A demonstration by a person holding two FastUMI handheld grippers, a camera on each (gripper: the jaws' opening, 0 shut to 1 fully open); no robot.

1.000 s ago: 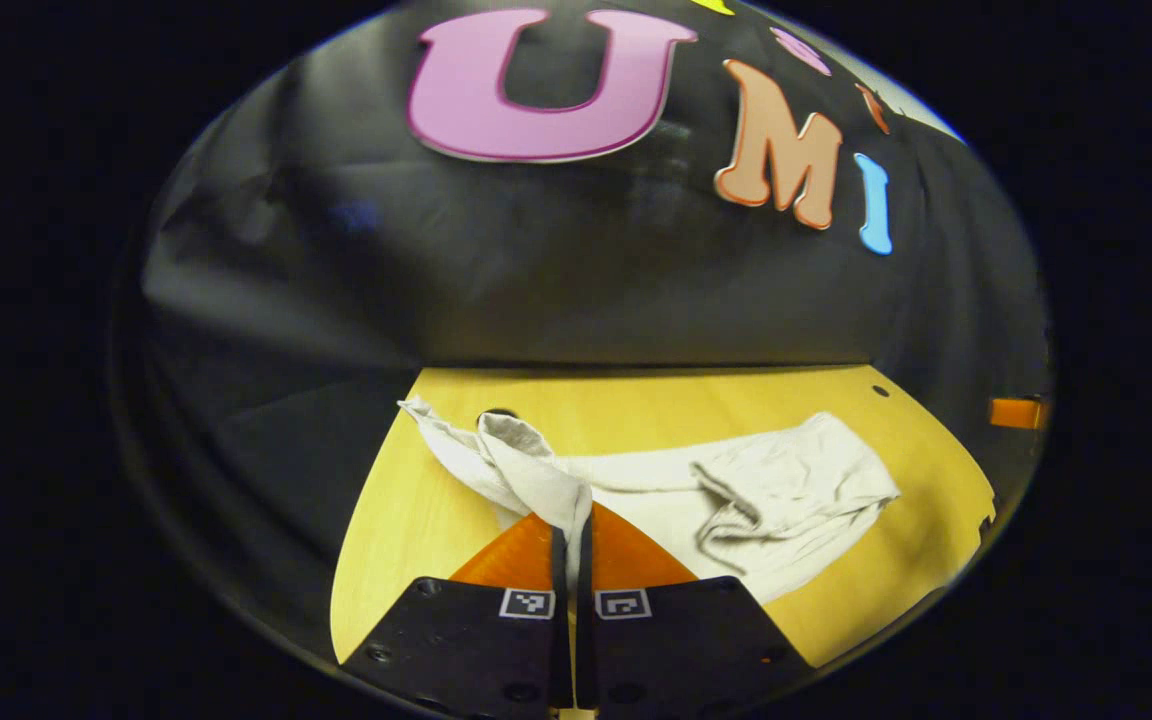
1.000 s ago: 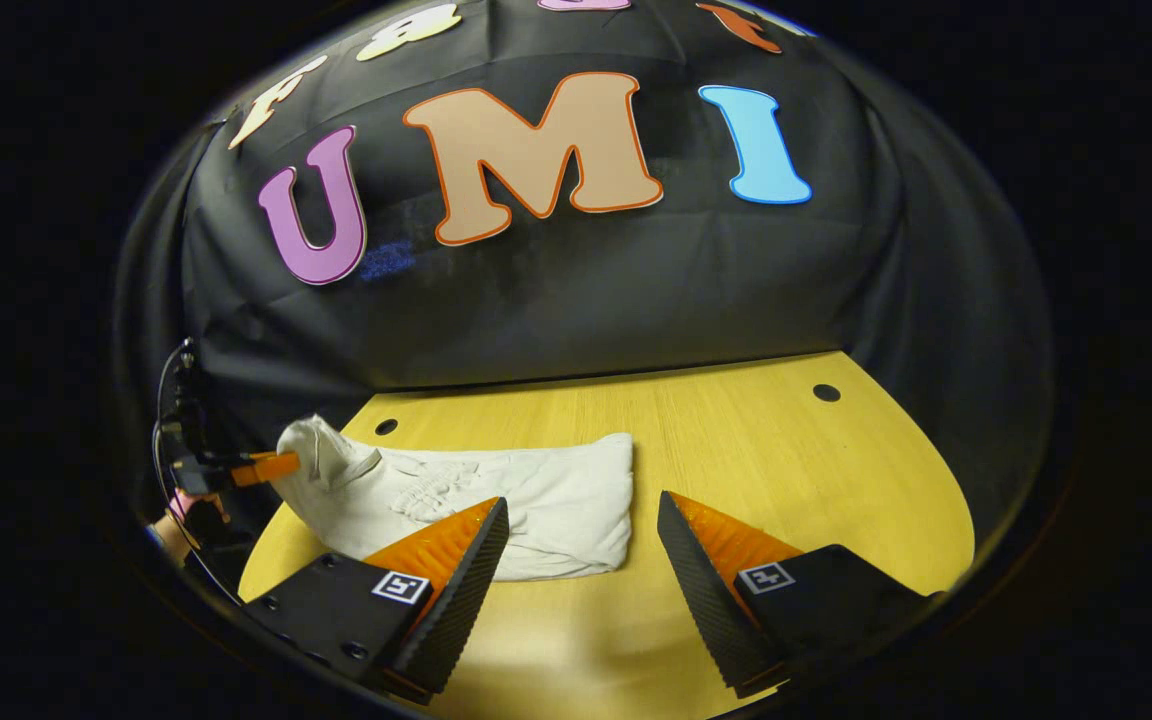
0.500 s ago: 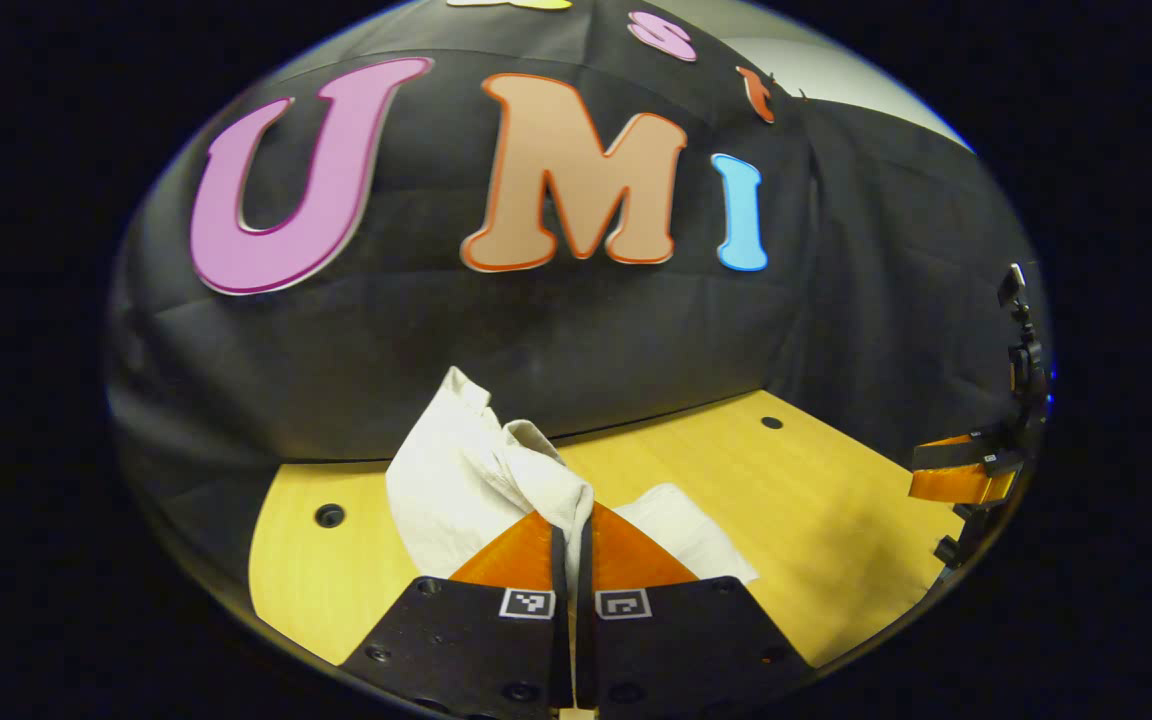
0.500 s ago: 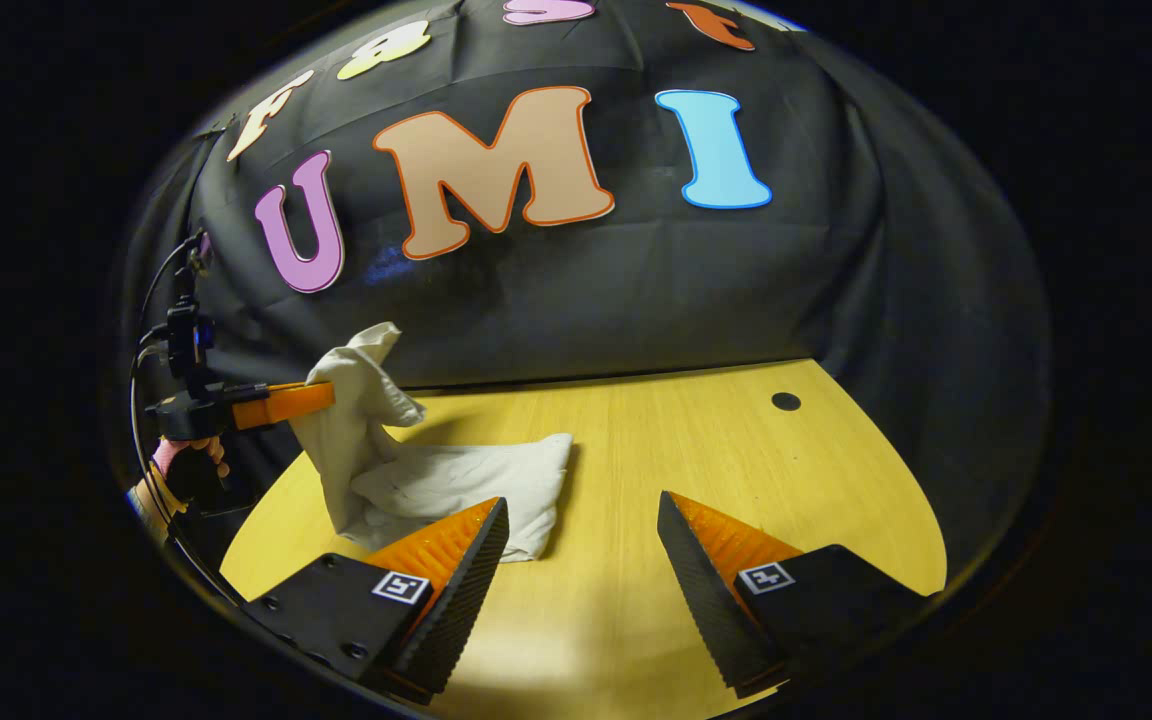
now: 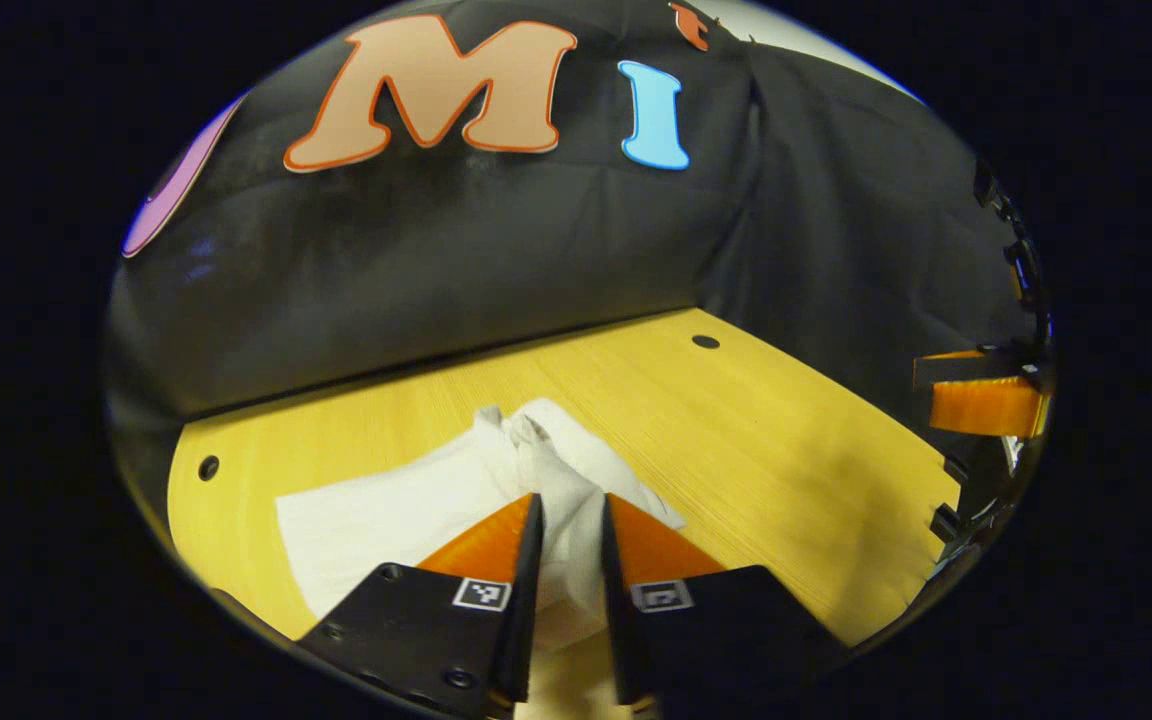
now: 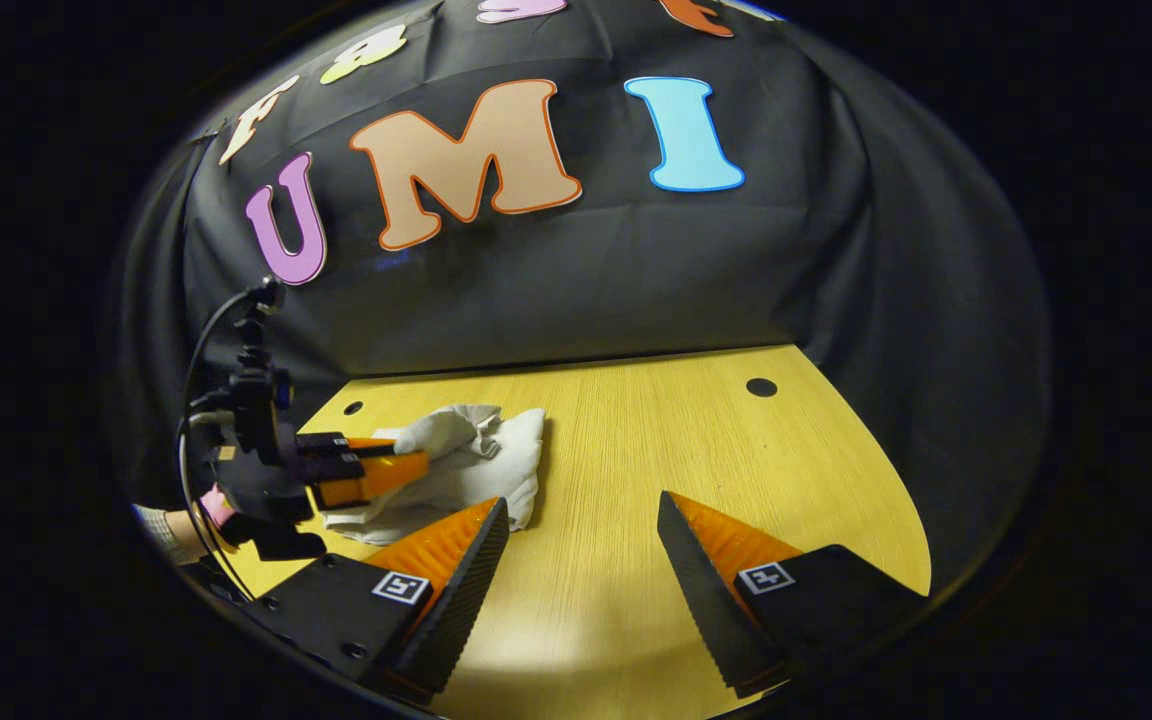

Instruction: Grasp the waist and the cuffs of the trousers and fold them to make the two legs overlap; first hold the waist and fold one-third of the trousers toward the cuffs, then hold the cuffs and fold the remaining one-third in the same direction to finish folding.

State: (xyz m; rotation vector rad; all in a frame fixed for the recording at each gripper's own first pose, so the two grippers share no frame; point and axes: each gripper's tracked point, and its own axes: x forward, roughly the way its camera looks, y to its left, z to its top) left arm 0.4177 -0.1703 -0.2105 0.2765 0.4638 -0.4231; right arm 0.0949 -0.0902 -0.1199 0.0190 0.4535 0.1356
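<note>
The cream trousers (image 5: 386, 510) lie folded in a small bundle on the yellow table (image 5: 786, 430). My left gripper (image 5: 570, 505) rests low over the bundle's right end. Its fingers stand slightly apart, and a bunched ridge of cloth still lies between them. In the right gripper view the bundle (image 6: 481, 465) sits at the table's left, with the left gripper (image 6: 406, 465) lying across it. My right gripper (image 6: 581, 515) is wide open over bare table (image 6: 686, 440), just right of the bundle, and holds nothing. It appears again at the right edge of the left gripper view (image 5: 981, 395).
The black booth wall rises close behind the table's far edge. Round holes (image 6: 761, 386) (image 5: 208, 467) mark the table's back corners. A person's hand (image 6: 186, 520) holds the left gripper at the table's left edge, with a cable above it.
The left gripper carried the lifted end of the trousers over and down onto the rest of the bundle. Its fingers, pressed tight on the cloth before, have parted. The right gripper stayed open.
</note>
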